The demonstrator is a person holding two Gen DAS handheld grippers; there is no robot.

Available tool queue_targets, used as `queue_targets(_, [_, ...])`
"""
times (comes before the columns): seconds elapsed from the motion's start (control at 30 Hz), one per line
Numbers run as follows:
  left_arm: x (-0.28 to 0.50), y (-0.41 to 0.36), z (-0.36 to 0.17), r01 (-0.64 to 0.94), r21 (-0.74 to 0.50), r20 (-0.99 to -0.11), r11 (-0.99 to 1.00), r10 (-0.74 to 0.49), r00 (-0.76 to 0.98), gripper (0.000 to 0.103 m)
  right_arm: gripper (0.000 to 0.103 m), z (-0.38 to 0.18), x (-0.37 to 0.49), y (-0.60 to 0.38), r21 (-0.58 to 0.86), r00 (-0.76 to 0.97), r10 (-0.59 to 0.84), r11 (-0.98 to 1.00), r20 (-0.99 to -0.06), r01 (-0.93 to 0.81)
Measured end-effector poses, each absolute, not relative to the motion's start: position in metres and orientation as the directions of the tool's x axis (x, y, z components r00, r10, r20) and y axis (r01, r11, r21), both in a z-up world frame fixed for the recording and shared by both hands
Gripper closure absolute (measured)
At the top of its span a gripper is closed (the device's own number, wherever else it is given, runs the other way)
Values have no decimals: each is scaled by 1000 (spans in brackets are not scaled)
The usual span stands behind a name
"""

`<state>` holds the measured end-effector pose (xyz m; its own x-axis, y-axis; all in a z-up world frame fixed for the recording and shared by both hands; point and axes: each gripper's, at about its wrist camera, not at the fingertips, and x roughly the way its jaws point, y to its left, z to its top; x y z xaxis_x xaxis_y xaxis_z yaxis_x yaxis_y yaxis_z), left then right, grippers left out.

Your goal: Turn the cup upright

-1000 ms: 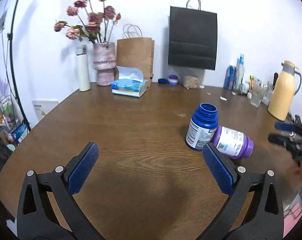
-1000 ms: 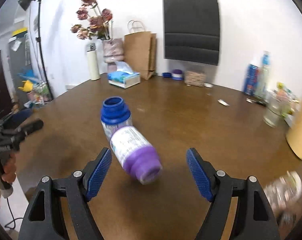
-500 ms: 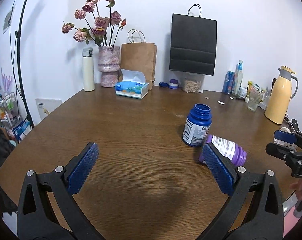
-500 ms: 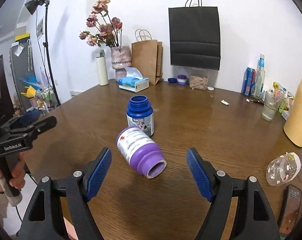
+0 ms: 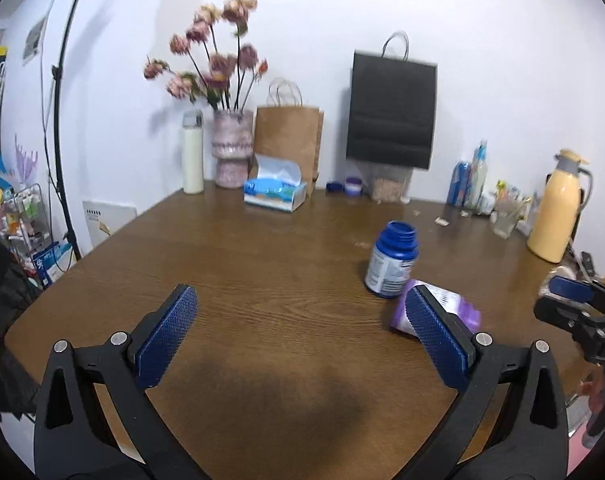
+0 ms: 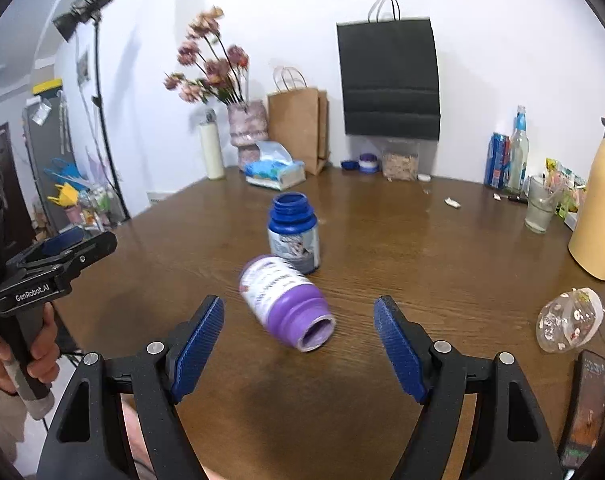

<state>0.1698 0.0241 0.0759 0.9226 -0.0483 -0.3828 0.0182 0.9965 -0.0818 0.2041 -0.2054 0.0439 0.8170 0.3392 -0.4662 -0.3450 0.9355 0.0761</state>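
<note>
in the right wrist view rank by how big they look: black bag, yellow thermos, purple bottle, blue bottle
1. black bag
2. yellow thermos, partly cut off
3. purple bottle and blue bottle look alike; the purple one is nearer, so unranked

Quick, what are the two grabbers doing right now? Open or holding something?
Left gripper: open, holding nothing.
Right gripper: open, holding nothing; the purple bottle lies between its fingers.
</note>
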Motion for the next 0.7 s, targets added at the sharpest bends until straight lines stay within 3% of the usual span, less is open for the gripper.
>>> queue_targets(0.2, [92, 13, 77, 10, 50, -288, 999, 5, 958, 0, 21, 51, 149, -202, 66, 852, 344, 936, -394, -347])
queue_targets(0.3, [51, 14, 65, -49, 38, -200, 998, 55, 978, 0, 21, 41, 120, -197, 82, 873, 326, 945, -363, -318])
queue_targets(0.43, [12, 6, 57, -46, 170, -73, 984, 59, 996, 0, 21, 32, 83, -189, 75, 912, 296, 955, -285, -286])
queue_targets(0.5, [3, 12, 54, -34, 147, -84, 988, 47, 995, 0, 21, 28, 66, -185, 55, 923, 283, 959, -259, -278])
queue_targets(0.63, [-6, 22, 42, 17, 94, -234, 995, 5, 972, 0, 21, 17, 34, -182, 66, 917, 307, 951, -256, -301])
queue_targets(0.7, [-10, 26, 39, -2, 81, -256, 997, 23, 966, 0, 21, 11, 22, -183, 84, 908, 325, 946, -264, -314])
